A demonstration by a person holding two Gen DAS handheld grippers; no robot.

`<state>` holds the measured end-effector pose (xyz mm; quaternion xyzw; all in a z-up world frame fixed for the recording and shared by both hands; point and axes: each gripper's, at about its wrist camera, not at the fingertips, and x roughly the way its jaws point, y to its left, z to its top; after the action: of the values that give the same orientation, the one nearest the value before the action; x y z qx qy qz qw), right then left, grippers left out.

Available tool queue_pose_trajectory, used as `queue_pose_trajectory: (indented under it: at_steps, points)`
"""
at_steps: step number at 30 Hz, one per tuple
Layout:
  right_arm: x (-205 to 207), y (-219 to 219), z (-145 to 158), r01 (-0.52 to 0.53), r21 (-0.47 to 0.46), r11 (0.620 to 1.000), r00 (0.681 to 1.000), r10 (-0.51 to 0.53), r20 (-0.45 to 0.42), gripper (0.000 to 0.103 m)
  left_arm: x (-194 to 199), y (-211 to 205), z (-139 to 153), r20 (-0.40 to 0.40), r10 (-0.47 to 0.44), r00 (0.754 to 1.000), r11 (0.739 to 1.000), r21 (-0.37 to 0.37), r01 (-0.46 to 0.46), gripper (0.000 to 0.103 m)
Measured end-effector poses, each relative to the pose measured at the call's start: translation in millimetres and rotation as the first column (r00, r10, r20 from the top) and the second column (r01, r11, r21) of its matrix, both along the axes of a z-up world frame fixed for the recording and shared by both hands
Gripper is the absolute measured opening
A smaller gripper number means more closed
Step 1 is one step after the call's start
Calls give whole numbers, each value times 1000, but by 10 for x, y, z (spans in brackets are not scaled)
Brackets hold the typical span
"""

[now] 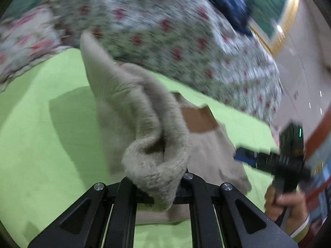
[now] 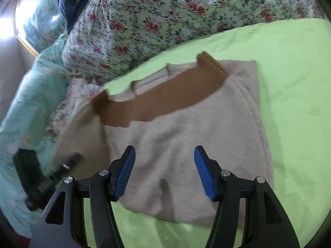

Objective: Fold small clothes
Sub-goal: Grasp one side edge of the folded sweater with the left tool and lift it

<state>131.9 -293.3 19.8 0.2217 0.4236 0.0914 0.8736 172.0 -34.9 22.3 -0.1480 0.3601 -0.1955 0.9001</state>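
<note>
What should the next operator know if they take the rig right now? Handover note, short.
Left gripper: jaws shut on the beige knit sweater, holding a bunched ribbed edge lifted off the bed.
Right gripper: jaws open, empty, over the sweater's lower body.
Sweater: on the green sheet, brown collar band towards the floral duvet. Its side by the right gripper looks tucked to a straight edge.
Done: that side apparently folded in.
Left: lay over the side the left gripper holds, then probably fold the body in half; the left wrist view is blurred, so check the grip first.

Floral bedding (image 2: 144, 20) bordering bare green sheet (image 2: 289, 82)
</note>
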Motion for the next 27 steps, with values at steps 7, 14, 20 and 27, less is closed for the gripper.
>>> queue_pose_trajectory:
  at_steps: [7, 14, 20, 27]
  points:
    - [474, 207, -160, -127, 127, 984, 990, 134, -49, 67, 110, -468, -344, -63, -92, 994, 994, 53, 96, 7]
    - [1146, 623, -478, -203, 226, 953, 970, 228, -88, 67, 132, -535, -394, -62, -106, 992, 991, 78, 111, 7]
    - [1497, 869, -321, -241, 167, 956, 966, 253, -52, 18, 95, -568, -234, -37, -124, 992, 984, 123, 128, 7]
    - [907, 356, 394, -193, -15, 981, 975, 193, 105, 17, -29, -1109, 70, 23, -269, 963, 961, 74, 267, 7]
